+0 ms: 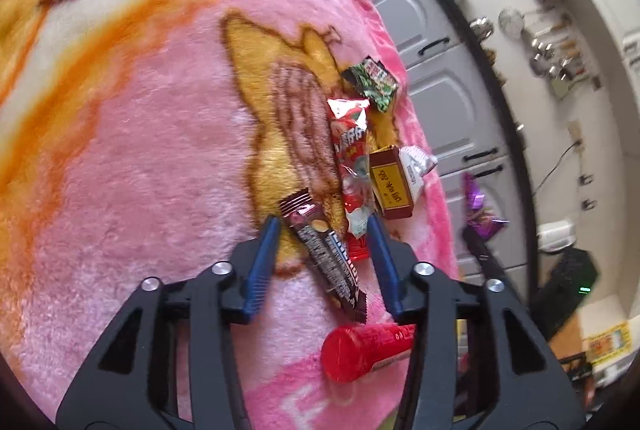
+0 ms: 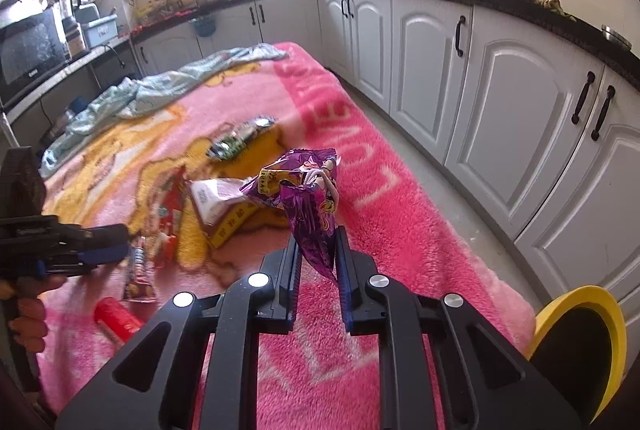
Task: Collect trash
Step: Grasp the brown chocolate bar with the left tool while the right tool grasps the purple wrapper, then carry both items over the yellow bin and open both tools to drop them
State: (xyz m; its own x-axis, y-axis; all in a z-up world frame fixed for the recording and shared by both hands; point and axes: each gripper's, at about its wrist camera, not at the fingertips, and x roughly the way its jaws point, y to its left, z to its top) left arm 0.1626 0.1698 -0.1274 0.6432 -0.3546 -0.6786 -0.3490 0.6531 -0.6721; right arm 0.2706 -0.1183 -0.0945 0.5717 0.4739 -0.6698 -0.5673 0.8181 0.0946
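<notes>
- Pink plush blanket (image 2: 400, 214) with yellow and orange cartoon print covers the table, in a kitchen lined with white cabinets (image 2: 516, 134) under a black counter (image 2: 500, 0).
- Right gripper (image 2: 317, 250) is clamped on a purple snack wrapper (image 2: 310, 206); the wrapper sticks up from between the blue pads, lifted clear of the blanket.
- Left gripper (image 1: 324, 230) has its jaws partly apart, one on either side of a dark brown chocolate-bar wrapper (image 1: 328, 254) that lies on the blanket; the pads do not press on it.
- In the right wrist view the left gripper (image 2: 96, 254) comes in from the left edge, with a hand (image 2: 24, 306) on its grip.
- Just beside the brown wrapper lies a long red and white wrapper (image 1: 354, 166), its lower end near the left gripper's right finger.
- A yellow and brown box (image 1: 390, 186) lies next to the red wrapper, with a white packet (image 1: 418, 164) touching it at the blanket's edge.
- A green and black wrapper (image 1: 374, 82) lies farther off, beyond the red one.
- A red cylindrical tube (image 1: 360, 352) lies on its side on the blanket, close under the left gripper's right finger.
- A yellow-rimmed bin (image 2: 584, 342) shows at the lower right of the right wrist view, beside the table's edge.
- A pale green cloth (image 2: 152, 94) is crumpled at the far end of the blanket.
</notes>
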